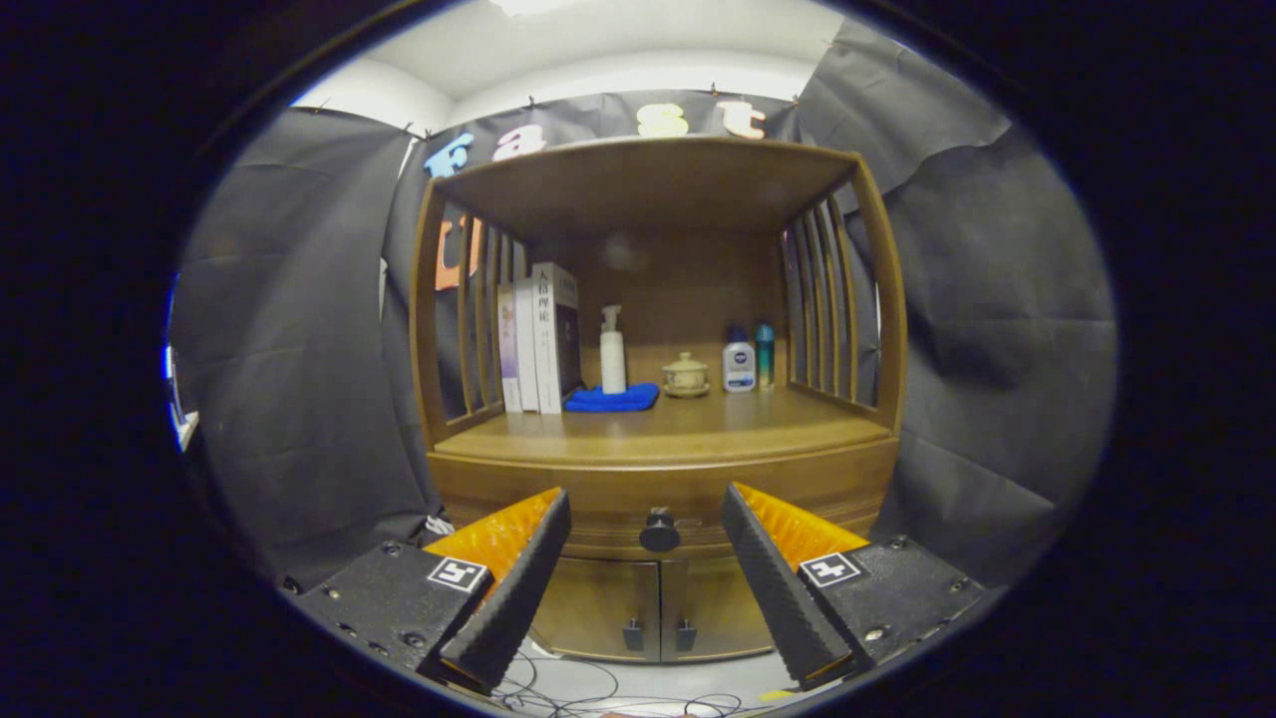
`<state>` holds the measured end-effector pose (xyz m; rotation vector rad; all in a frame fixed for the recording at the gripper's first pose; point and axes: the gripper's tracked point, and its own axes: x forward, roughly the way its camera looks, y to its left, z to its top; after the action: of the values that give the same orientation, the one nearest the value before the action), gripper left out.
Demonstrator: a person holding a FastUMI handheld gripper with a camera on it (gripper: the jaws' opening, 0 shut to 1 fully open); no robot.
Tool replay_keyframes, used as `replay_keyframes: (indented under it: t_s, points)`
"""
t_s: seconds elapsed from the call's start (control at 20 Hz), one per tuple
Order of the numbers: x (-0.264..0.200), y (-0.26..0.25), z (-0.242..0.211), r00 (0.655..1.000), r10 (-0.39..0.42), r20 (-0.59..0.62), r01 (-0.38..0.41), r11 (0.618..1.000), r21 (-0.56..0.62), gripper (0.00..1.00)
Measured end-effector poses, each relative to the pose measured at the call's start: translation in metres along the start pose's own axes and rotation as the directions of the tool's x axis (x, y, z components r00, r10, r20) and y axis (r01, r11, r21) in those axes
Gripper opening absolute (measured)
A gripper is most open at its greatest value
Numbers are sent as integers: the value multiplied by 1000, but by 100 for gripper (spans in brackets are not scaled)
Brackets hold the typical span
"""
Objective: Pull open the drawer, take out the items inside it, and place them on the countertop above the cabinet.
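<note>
The drawer is shut, its curved front running just under the front edge of the worktop, with one round dark knob at its middle. The knob sits beyond the fingers, seen in the gap between them and not touched by either. Below the drawer are two cabinet doors, each with a small dark handle near the seam where they meet. The worktop is brown wood, roofed by a wooden top shelf and fenced by slatted sides at its left and right edges. Along its back stand three books upright at the back left corner, then one white spray bottle standing behind a folded blue cloth, one small lidded pot near the middle, and two bottles toward the back right: a white one with a blue cap and a slim teal one touching or just beside it. Black cloth hangs around the cabinet, with a white ceiling above and a pale floor with thin cables below. The gripper is held level, facing the cabinet squarely, its fingers spread wide and holding nothing, well short of the drawer front.
</note>
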<state>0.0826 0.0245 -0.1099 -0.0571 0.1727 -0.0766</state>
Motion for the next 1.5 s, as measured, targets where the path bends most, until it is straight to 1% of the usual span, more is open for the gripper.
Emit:
replay_keyframes:
  t_s: [0.2, 0.3, 0.4, 0.65, 0.7, 0.85, 0.9, 1.0, 1.2, 1.35, 1.5]
  points:
    - [38, -5, -24, 998, -16, -58, 15, 1000, -18, 99]
    - [56, -9, -34, 996, -24, -87, 23, 1000, -14, 98]
    - [75, -11, -43, 993, -31, -110, 30, 999, -10, 95]
    - [109, -16, -67, 984, -59, -167, 54, 998, -36, 78]
    - [115, -18, -70, 983, -65, -171, 59, 998, -36, 77]
    - [125, -22, -74, 981, -70, -181, 66, 997, -30, 70]
    - [131, -19, -77, 979, -62, -195, 59, 998, -20, 64]
    - [140, -20, -78, 978, -71, -195, 68, 997, -23, 53]
    - [144, -23, -77, 980, -106, -167, 105, 994, -19, 50]
    - [143, -22, -79, 977, -93, -192, 102, 994, 40, 43]
    - [140, -23, -80, 973, -110, -204, 118, 993, 28, 37]
